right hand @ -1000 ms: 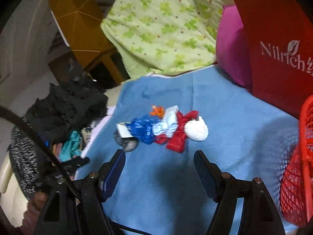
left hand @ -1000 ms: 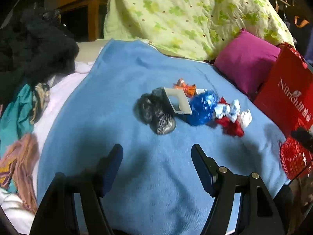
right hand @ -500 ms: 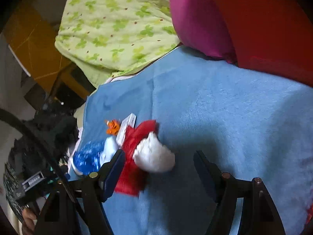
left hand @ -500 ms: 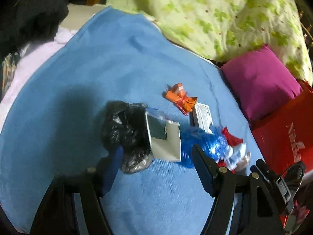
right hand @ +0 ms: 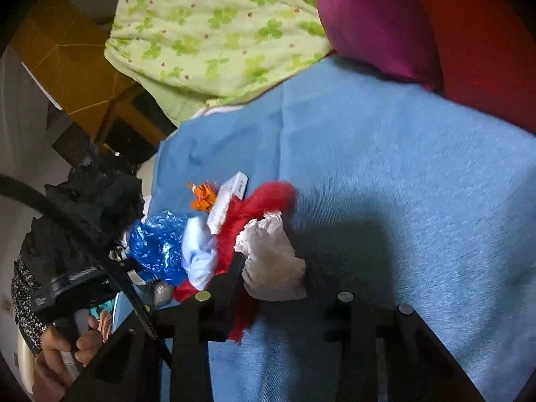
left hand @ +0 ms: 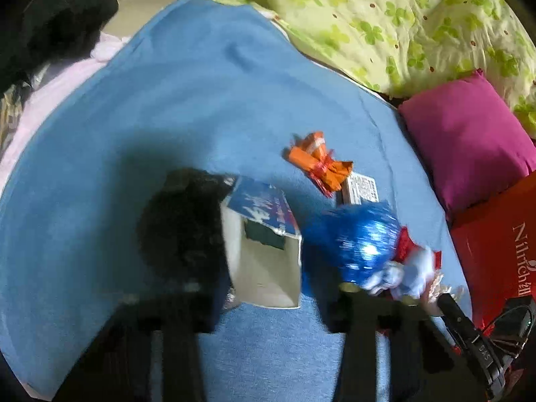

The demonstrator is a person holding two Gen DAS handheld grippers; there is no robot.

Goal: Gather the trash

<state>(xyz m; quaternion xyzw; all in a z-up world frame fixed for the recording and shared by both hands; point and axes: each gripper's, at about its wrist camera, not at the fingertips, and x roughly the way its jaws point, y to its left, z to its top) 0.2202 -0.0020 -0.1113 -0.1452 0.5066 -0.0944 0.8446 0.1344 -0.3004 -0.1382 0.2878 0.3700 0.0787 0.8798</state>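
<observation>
A pile of trash lies on a blue blanket [left hand: 167, 100]. In the left wrist view I see a black plastic bag [left hand: 181, 231], an open white carton [left hand: 264, 261], a blue foil bag [left hand: 355, 241], an orange wrapper [left hand: 318, 164] and a small white box [left hand: 363, 187]. My left gripper [left hand: 268, 298] is open, its jaws astride the white carton. In the right wrist view my right gripper [right hand: 273, 281] is open around a crumpled white tissue [right hand: 271, 264], beside a red wrapper [right hand: 254, 207], the blue foil bag [right hand: 157, 244] and a pale blue scrap [right hand: 197, 251].
A magenta pillow [left hand: 465, 140] and a red paper bag [left hand: 495, 244] lie to the right. A green flowered quilt [left hand: 385, 16] is behind. Dark clothes [left hand: 50, 23] are heaped at left. The blanket [right hand: 418, 174] stretches right of the tissue.
Both grippers have come down and forward onto the pile. The left now straddles the white carton, the right the white tissue. Both stay open.
</observation>
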